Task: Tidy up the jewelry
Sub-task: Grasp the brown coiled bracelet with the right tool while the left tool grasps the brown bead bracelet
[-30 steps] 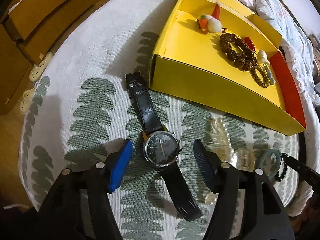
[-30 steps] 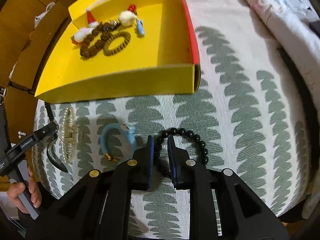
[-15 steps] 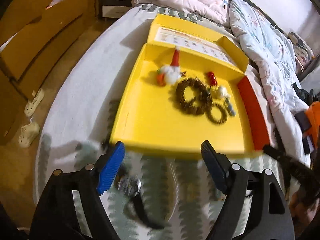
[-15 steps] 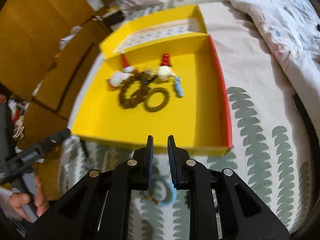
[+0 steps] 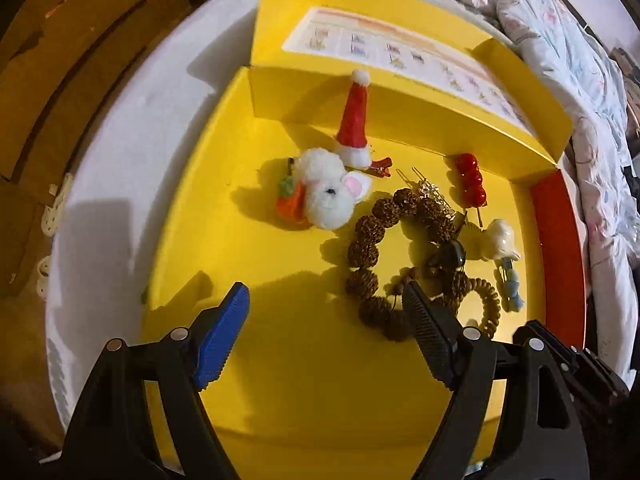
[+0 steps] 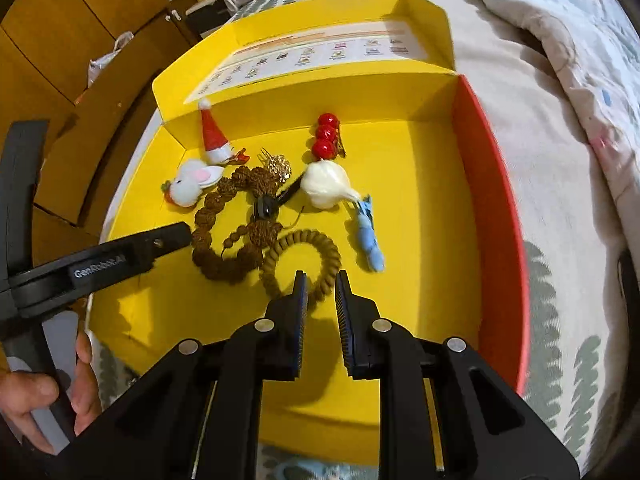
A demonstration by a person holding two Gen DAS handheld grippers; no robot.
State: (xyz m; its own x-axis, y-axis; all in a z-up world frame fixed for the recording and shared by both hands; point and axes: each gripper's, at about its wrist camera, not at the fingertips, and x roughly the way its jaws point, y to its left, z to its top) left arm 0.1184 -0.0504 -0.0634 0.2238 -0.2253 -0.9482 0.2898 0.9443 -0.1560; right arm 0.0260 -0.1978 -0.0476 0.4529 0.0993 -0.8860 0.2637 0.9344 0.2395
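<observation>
A yellow box (image 5: 304,380) (image 6: 432,208) with a red right wall lies on the bed. In it are a large brown bead bracelet (image 5: 368,248) (image 6: 224,220), a smaller brown coil bracelet (image 5: 490,304) (image 6: 320,248), a white mouse clip (image 5: 328,196) (image 6: 190,184), a Santa hat clip (image 5: 354,120) (image 6: 214,132), a red berry pin (image 5: 472,180) (image 6: 326,136) and a white and blue clip (image 5: 500,240) (image 6: 332,188). My left gripper (image 5: 326,336) is open and empty above the box floor. My right gripper (image 6: 322,300) hovers over the coil bracelet, jaws narrowly apart and empty.
The box's open lid (image 5: 400,52) (image 6: 320,52) with a printed sheet stands at the far side. A quilt (image 5: 560,40) lies on the right. Wooden furniture (image 6: 60,40) stands on the left. The left gripper's arm (image 6: 100,264) shows in the right wrist view.
Both grippers have lifted from the watch and bracelets on the bedspread and moved forward over the box. The left jaws stay wide open, the right jaws stay nearly closed.
</observation>
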